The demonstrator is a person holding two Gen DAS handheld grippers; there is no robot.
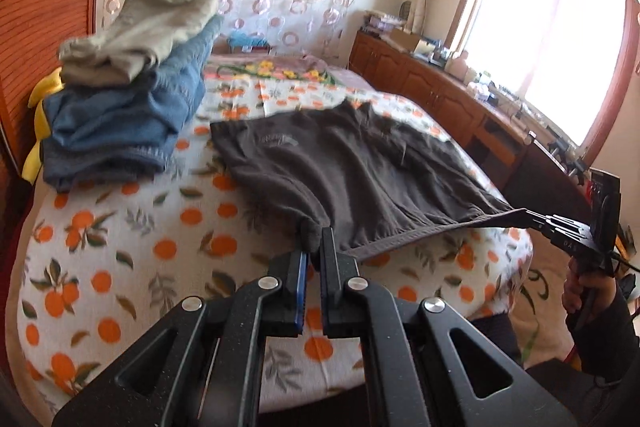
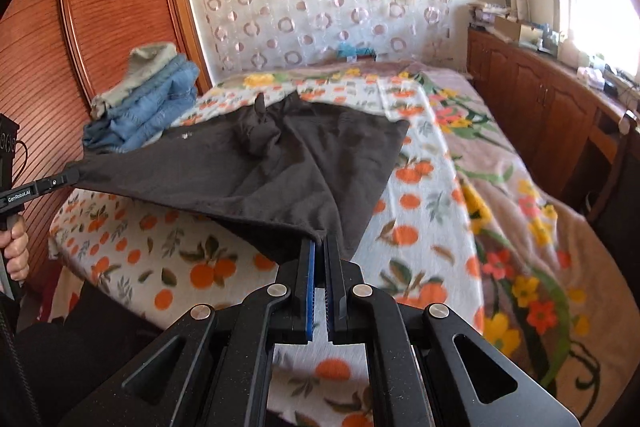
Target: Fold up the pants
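Bed (image 1: 120,267) with orange-print cover. Left gripper (image 1: 316,247) and right gripper (image 2: 320,247) each clamped on near corners of dark pants (image 1: 340,171). Best kept taut, level.

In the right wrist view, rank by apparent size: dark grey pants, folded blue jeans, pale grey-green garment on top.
1. Dark grey pants, largest.
2. Folded blue jeans.
3. Pale grey-green garment, smallest; the stack lies farther off, so true sizes stay unsure.
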